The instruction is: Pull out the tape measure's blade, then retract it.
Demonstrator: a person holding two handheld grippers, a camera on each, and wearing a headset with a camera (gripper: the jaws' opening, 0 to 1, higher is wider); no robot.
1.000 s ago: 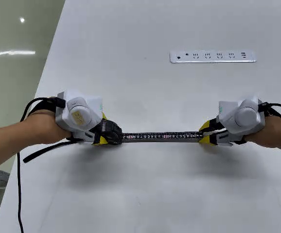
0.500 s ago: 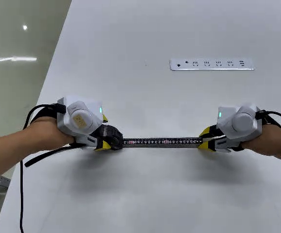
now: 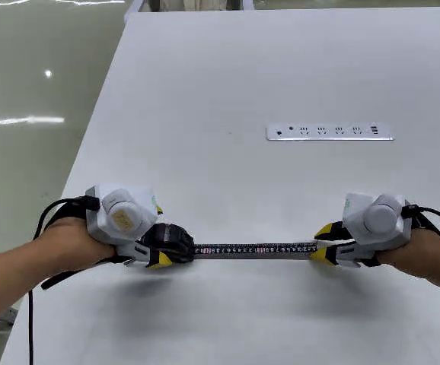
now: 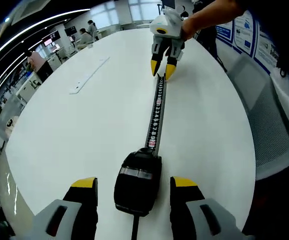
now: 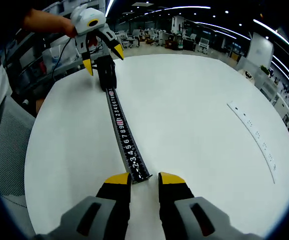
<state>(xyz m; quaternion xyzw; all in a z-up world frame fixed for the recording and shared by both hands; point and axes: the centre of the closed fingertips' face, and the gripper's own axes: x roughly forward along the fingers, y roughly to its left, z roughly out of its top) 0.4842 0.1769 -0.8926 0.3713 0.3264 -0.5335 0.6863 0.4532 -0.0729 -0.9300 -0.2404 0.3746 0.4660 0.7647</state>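
Black and rounded, with a glossy window on its upper face, the tape measure's case [image 3: 168, 241] [image 4: 138, 181] [image 5: 106, 70] sits on the white bench [image 3: 227, 76]. It is on the person's side of the power strip [image 3: 329, 132] and past that strip's left end in the head view. The blade [image 3: 254, 249] [image 4: 155, 116] [image 5: 124, 135] is dark with pale numerals and some red figures. It is drawn out straight, roughly parallel to the power strip and well apart from it. The left claw [image 3: 161, 236] [image 4: 134, 182] stands spread, one yellow-tipped jaw on either side of the case, with bench showing in each gap. The right claw [image 3: 321, 243] [image 5: 144, 178] has its jaws drawn near together at the blade's end hook, opposite the strip's middle; whether they pinch it cannot be told.
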